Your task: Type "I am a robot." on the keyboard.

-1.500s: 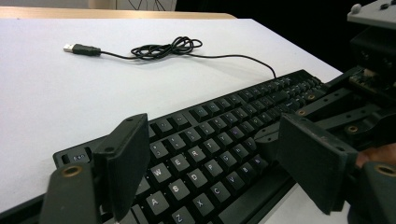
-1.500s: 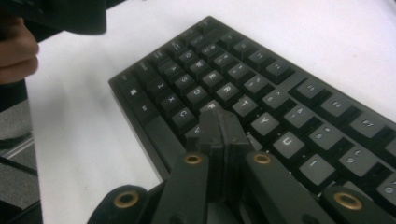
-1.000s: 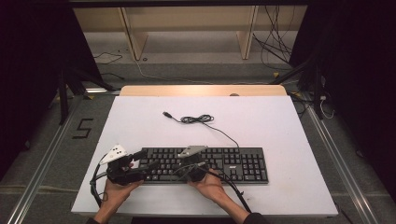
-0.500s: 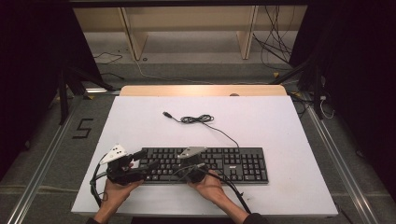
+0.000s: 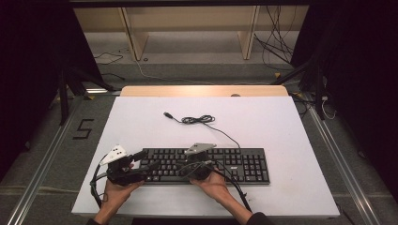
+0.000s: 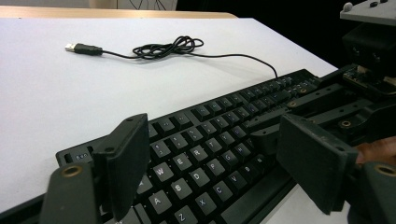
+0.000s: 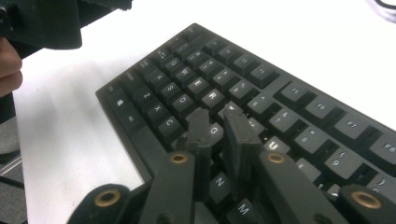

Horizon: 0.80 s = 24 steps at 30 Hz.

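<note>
We list, largest first: a white tabletop; on its near half, a black keyboard lying flat, long edge toward us; its cable coiled loosely beyond it, plug free on the surface. Our left gripper rests at the keyboard's left end, jaws wide apart over the letter keys, holding nothing. Our right gripper sits over the middle keys near G, jaws narrow with a slim gap, having just been opening, nothing between them.
</note>
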Each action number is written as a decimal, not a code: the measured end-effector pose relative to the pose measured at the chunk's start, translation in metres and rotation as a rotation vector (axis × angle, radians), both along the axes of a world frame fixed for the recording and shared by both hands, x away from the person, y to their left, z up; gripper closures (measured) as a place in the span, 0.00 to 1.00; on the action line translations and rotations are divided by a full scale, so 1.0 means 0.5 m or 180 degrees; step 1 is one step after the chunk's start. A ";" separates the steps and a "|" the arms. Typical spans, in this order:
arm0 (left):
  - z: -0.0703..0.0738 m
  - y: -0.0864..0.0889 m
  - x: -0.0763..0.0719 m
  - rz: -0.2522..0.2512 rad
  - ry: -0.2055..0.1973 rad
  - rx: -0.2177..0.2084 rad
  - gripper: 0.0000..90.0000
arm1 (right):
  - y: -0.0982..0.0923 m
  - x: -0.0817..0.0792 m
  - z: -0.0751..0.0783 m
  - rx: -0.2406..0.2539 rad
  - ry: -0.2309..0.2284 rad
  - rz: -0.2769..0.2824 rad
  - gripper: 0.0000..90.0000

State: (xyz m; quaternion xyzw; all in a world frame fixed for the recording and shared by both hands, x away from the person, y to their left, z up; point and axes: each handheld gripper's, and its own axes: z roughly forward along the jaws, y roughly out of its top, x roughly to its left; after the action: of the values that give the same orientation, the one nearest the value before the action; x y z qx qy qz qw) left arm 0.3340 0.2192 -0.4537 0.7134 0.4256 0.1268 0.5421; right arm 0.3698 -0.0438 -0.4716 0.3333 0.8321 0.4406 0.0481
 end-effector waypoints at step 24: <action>0.001 0.000 -0.001 -0.0012 -0.0012 0.0004 0.28 | -0.040 0.024 0.025 0.0099 -0.0032 -0.0145 0.43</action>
State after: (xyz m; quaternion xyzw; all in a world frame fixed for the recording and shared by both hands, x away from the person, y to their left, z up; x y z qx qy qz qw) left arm 0.3337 0.2194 -0.4533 0.7143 0.4232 0.1274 0.5426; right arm 0.3816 -0.0641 -0.4589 0.3506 0.8172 0.4539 0.0571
